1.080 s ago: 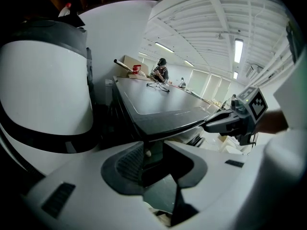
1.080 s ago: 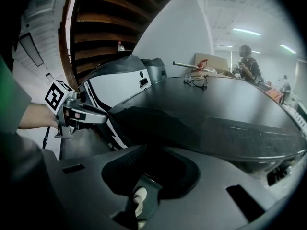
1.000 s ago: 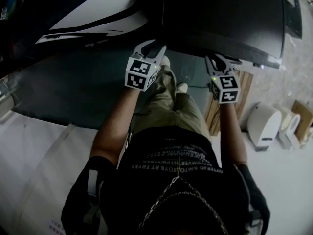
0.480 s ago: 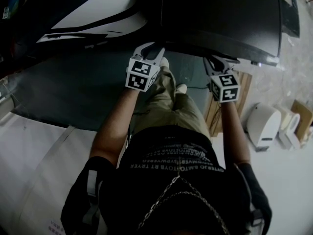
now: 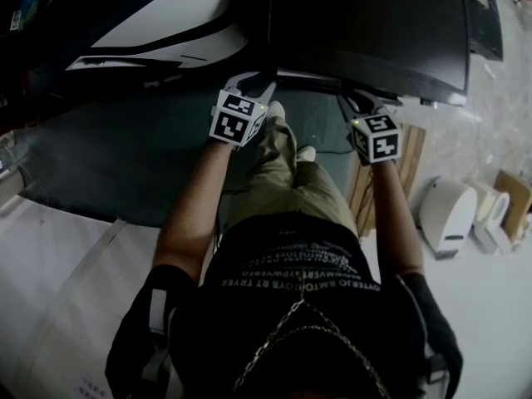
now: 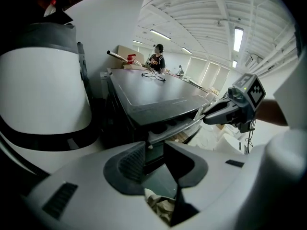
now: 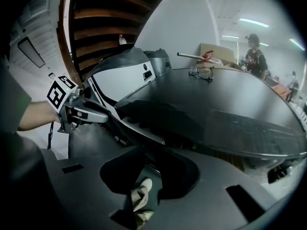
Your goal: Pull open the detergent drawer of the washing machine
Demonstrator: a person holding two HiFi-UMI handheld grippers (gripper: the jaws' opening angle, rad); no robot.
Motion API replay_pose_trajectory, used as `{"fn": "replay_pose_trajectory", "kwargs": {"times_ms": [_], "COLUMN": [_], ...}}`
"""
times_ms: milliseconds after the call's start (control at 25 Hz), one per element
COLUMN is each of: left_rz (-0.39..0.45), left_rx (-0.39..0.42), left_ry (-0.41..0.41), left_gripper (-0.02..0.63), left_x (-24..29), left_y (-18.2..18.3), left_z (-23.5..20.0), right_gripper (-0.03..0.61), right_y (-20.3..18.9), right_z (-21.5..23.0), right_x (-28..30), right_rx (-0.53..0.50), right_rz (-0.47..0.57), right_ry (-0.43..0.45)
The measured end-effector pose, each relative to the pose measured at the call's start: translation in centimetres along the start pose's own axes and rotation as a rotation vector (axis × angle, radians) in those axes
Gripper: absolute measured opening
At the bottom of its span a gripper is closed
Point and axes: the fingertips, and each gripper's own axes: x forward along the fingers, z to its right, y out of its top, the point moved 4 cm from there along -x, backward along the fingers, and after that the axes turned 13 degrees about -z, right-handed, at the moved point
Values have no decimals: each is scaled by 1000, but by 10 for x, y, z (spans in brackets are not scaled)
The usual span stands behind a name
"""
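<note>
The black washing machine point(image 5: 374, 23) fills the top of the head view, and I stand right at its front edge. Under the lid in the left gripper view runs a grey front panel strip point(image 6: 178, 125); I cannot make out the drawer's outline on it. My left gripper point(image 5: 247, 84) is at the left end of that strip. Its jaws are opening, and nothing is between them point(image 6: 155, 147). My right gripper point(image 5: 362, 100) is at the front edge further right, open and empty point(image 7: 149, 158). Through both gaps I see trousers and a shoe.
A large white-and-black rounded machine point(image 5: 158, 23) stands close on the left. On the floor at the right are a wooden slatted board point(image 5: 413, 152), a white device point(image 5: 449, 214) and cardboard boxes point(image 5: 513, 194). Glasses point(image 7: 204, 72) lie on the lid. A person point(image 6: 157, 60) is far behind.
Both grippers have moved a little up the head view, closer in under the washing machine's front edge. The left jaws look slightly wider apart.
</note>
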Motion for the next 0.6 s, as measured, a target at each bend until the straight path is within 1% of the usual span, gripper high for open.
{"fn": "replay_pose_trajectory", "kwargs": {"times_ms": [160,600], "left_rz": [8,-20], "left_rx": [-26,-56], "left_ry": [0,2], "left_gripper": [117,117], "left_x": [-3,-11], "left_y": [-8,-34], "left_z": [7,29], "right_gripper": [75,75], "right_y": [-8,-34], "right_z": [-4,-22], "right_x": [-3,-12], "right_rx": [10,0], "right_rz": [-5,-44], "right_ry": [15,37]}}
